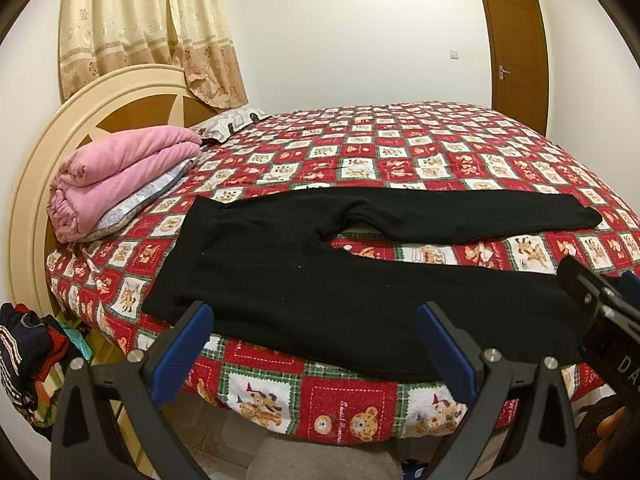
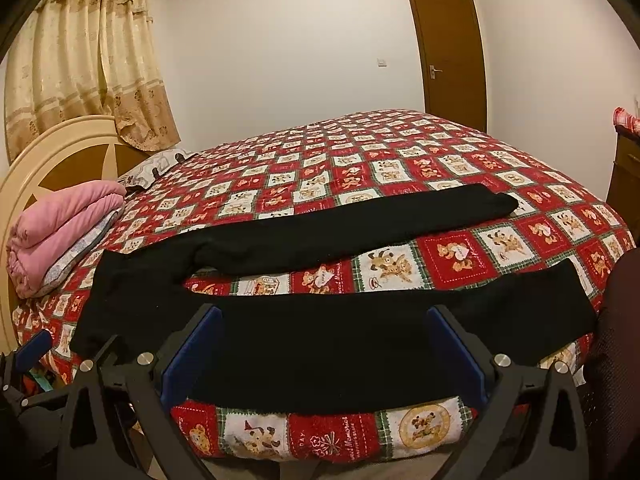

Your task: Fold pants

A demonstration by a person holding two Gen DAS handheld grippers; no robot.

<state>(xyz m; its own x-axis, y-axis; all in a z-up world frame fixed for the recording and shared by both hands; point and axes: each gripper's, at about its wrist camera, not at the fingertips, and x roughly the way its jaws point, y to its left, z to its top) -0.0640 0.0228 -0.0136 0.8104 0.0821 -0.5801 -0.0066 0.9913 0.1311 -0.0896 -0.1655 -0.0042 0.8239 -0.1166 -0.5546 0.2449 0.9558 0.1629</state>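
Black pants [image 1: 288,272] lie flat on the bed, waist toward the left, both legs stretched to the right and spread apart. My left gripper [image 1: 316,328] hovers open just off the bed's near edge, in front of the waist and near leg, with nothing between its blue pads. In the right wrist view the pants [image 2: 320,332] run across the near edge, the far leg [image 2: 360,224] lying behind. My right gripper [image 2: 324,332] stands open over the near leg, holding nothing. The right gripper's body [image 1: 600,312] also shows at the right of the left wrist view.
The bed has a red checked bear-print cover [image 1: 400,152]. A folded pink blanket [image 1: 120,176] and a pillow [image 1: 232,120] lie by the cream headboard [image 1: 36,168]. Clothes [image 1: 28,356] pile on the floor at left. A brown door [image 2: 452,52] stands behind; a wooden cabinet [image 2: 624,168] at right.
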